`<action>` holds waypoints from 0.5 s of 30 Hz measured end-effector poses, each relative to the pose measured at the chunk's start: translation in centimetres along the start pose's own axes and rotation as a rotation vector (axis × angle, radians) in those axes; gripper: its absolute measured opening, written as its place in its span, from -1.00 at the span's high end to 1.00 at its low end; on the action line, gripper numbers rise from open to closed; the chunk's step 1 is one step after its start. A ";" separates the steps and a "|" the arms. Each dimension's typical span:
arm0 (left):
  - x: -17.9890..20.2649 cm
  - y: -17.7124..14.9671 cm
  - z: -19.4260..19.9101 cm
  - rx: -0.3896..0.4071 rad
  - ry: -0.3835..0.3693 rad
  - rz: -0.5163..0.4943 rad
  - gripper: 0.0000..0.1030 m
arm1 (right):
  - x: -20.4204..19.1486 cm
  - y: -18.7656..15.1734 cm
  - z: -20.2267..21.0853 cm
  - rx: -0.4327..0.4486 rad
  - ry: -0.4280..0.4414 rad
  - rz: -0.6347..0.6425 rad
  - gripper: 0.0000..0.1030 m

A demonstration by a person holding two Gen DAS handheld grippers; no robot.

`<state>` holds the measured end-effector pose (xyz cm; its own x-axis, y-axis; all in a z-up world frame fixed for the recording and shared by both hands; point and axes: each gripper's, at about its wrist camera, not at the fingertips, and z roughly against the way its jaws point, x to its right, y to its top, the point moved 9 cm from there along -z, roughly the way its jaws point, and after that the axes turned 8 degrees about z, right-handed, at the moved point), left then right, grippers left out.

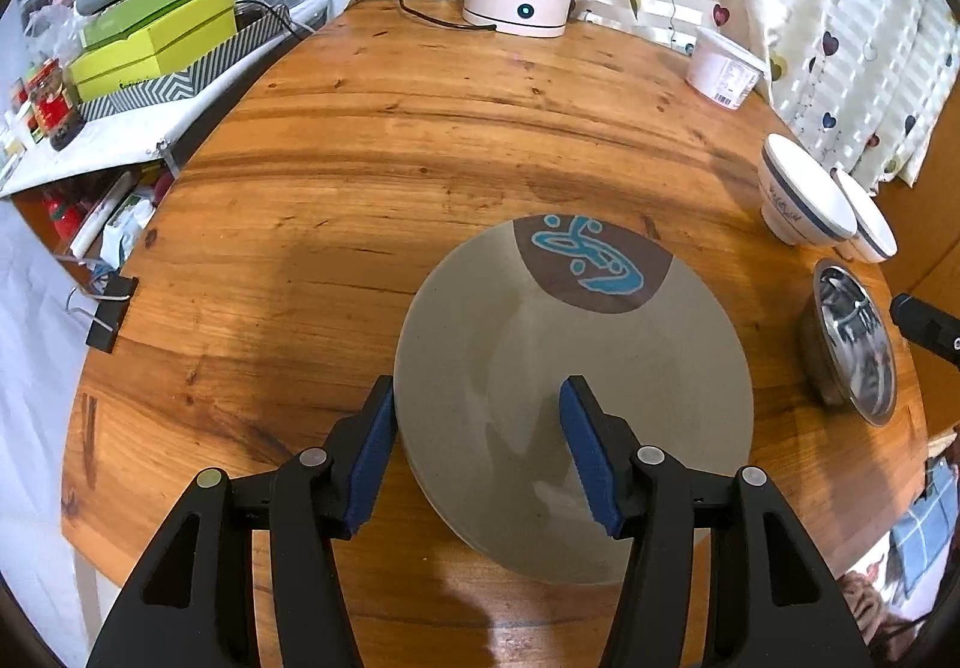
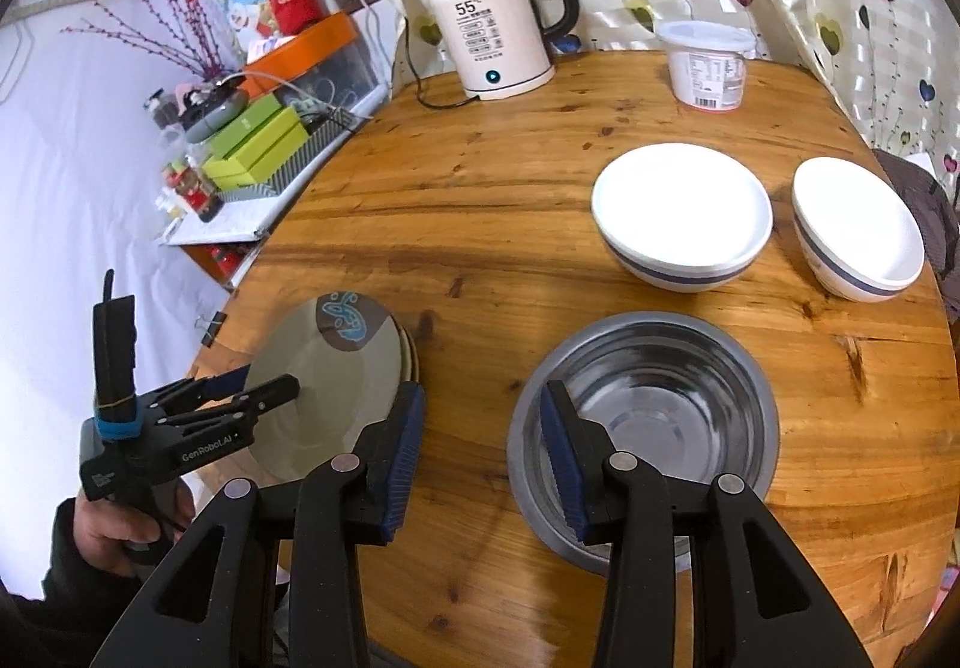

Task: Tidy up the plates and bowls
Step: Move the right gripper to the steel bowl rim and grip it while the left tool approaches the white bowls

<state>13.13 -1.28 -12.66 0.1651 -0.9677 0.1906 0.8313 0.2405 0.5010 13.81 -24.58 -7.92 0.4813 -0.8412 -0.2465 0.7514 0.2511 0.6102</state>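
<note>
Leftmost in the right wrist view, the left gripper [image 2: 264, 391] carries pale lettering along one black arm that reads "GenRobot.AI", with a blue band round its body and a hand [image 2: 111, 530] at its grip in the lower left corner. Its jaws straddle the near left rim of the grey plate [image 1: 570, 398], one blue ribbed pad outside the edge and one above the plate's face, with a gap at each pad, so nothing is clenched. That plate is matte and round, marked at its far edge with a brown patch bearing a turquoise brush-stroke figure, and it lies on another plate whose rim peeks out beneath; the pile sits at the lower left of the round wooden table [image 2: 492, 224], a glossy orange-brown top with dark knots. Toward the upper middle stands a cream kettle [image 2: 492, 38] with a steel top and black handle, showing "55°C" above small print too fine to read. Low in the frame the right gripper [image 2: 480, 428] is parted and gripping nothing, its right pad over the near rim of the steel bowl [image 2: 648, 428], which is shiny and mirror-like. Beyond sit two white ceramic bowls [image 2: 681, 212], each with a blue band, and a white tub [image 2: 708, 62] with an unreadable label.
</note>
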 end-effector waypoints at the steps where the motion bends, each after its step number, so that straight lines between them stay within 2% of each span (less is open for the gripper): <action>1: 0.0 0.0 0.0 0.000 -0.002 0.002 -0.09 | 0.1 -0.1 0.1 0.002 -0.002 -0.001 0.23; 9: -0.3 0.5 2.0 0.049 -0.011 0.034 -0.09 | 1.4 -0.4 2.1 0.035 -0.019 -0.022 0.23; 15: 1.8 1.4 4.1 0.092 -0.067 0.014 -0.09 | 2.9 -0.8 4.2 0.062 -0.041 -0.049 0.22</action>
<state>12.44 -2.33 -8.16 0.1382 -0.9575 0.2530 0.7764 0.2634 0.5725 12.65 -29.24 -5.97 0.4247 -0.8711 -0.2468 0.7436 0.1802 0.6438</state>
